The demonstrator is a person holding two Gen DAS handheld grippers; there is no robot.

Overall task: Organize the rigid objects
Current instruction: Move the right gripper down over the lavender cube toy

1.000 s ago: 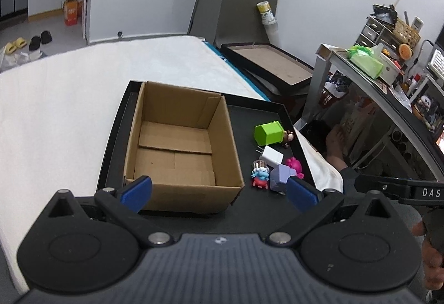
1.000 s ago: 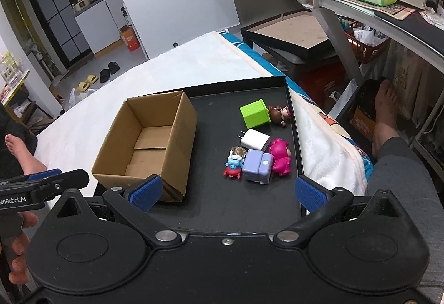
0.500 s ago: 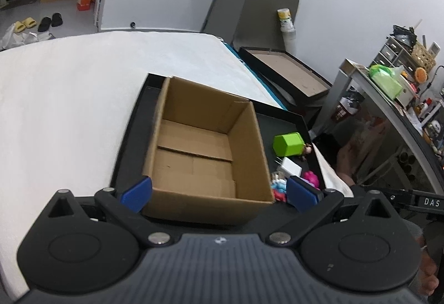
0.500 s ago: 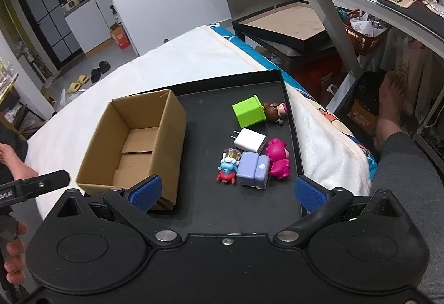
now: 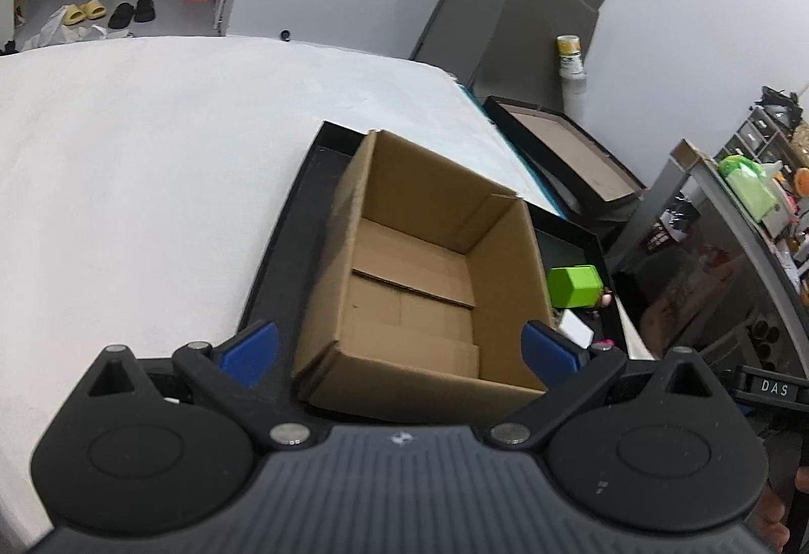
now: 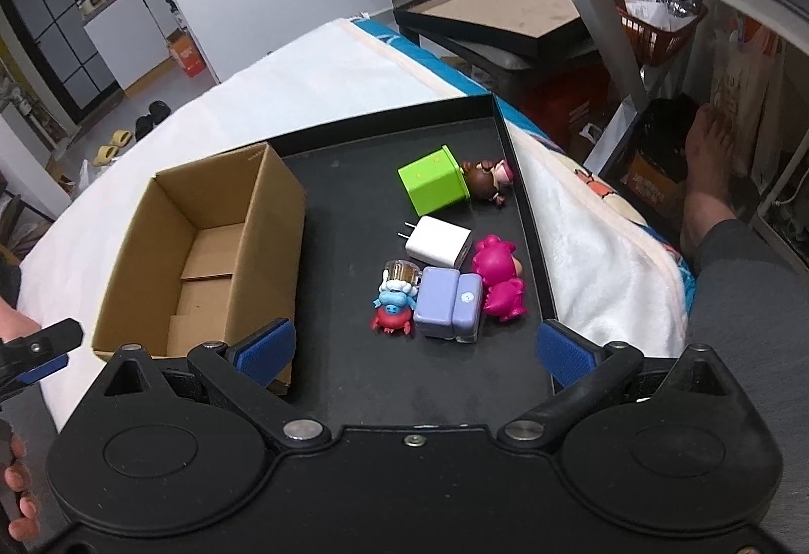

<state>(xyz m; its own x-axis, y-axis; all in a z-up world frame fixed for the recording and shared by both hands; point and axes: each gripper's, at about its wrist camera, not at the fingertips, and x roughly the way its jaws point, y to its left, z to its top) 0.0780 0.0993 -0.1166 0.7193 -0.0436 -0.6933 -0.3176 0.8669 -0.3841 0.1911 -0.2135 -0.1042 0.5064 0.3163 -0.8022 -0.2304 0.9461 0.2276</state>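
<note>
Two tools are held spread wide and bare, nothing being gripped by either. Everything is carried by a black tray (image 6: 526,250) laid on a white-covered bed (image 5: 126,159).

At the tray's left edge, a cardboard box (image 6: 202,250) is stood with its top open and nothing seen inside; it is judged to be the container meant for the loose things. The left tool (image 5: 399,344) is held just above the box's near wall, its blue fingertips (image 5: 250,346) set to either side of that wall, probably so that the box can be steadied or shifted.

Toward the tray's right edge, the small things are gathered in a loose cluster. A blue and red figurine (image 6: 392,308) is seen touching a lilac block (image 6: 447,301), with a pink toy (image 6: 498,275) pressed against the block's other side. Behind them a white charger (image 6: 440,243) is laid flat, prongs pointed at the box. Nearer the far right corner, a green cube (image 6: 432,184) is tipped on its side against a small brown-haired doll (image 6: 490,182).

The right tool (image 6: 412,349) is poised over the near edge, aimed at the cluster, so a first pickup is judged likely. No item has yet been boxed.
</note>
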